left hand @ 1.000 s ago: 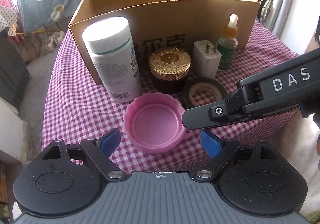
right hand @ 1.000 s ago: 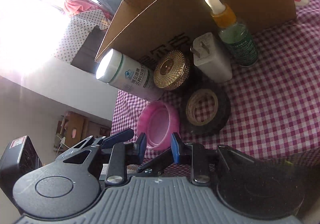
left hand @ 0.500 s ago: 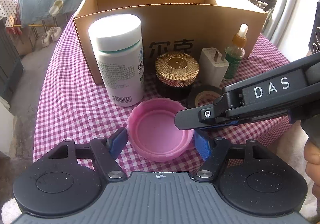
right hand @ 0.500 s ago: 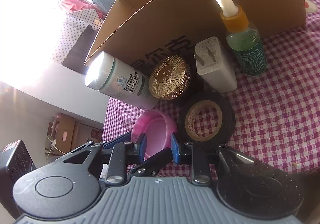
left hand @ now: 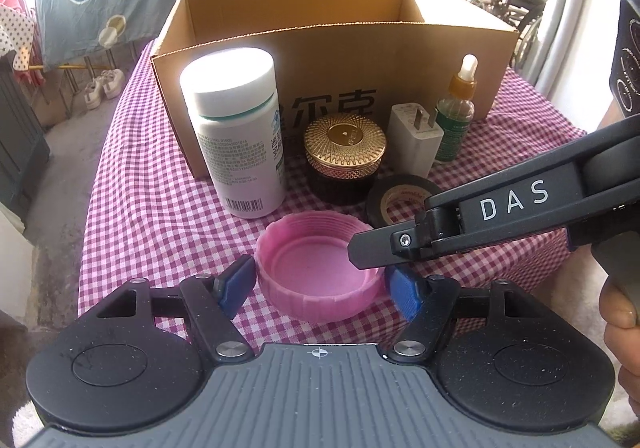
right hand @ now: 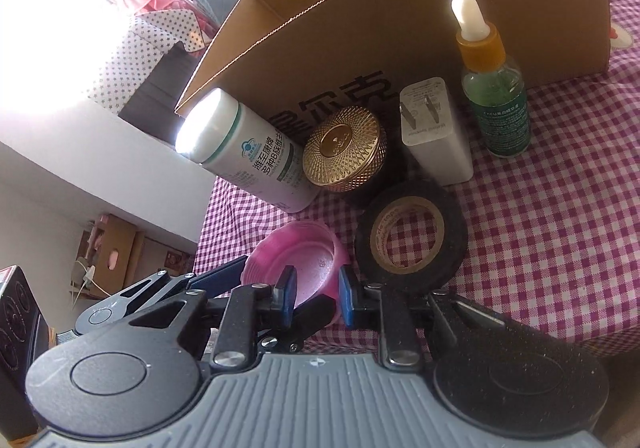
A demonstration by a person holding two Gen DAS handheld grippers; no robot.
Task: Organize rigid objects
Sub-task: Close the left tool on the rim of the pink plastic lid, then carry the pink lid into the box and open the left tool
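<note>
Left tongs (left hand: 318, 282) stand open, blue pads either side of the pink cap (left hand: 318, 276) on the checked worktop (left hand: 160, 208). Right tongs (right hand: 314, 294) pinch the cap's rim, black tape roll (right hand: 412, 234) just right of them.

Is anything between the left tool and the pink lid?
No. The lid sits directly between the left tool's open fingers. The right tool straddles the lid's right rim, and does not block the left.

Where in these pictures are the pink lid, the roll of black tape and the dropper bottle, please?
pink lid (left hand: 316, 268): left wrist view, on its inner floor.
roll of black tape (right hand: 456, 226): right wrist view, on its black outer band.
dropper bottle (right hand: 502, 116): right wrist view, on its green label.
</note>
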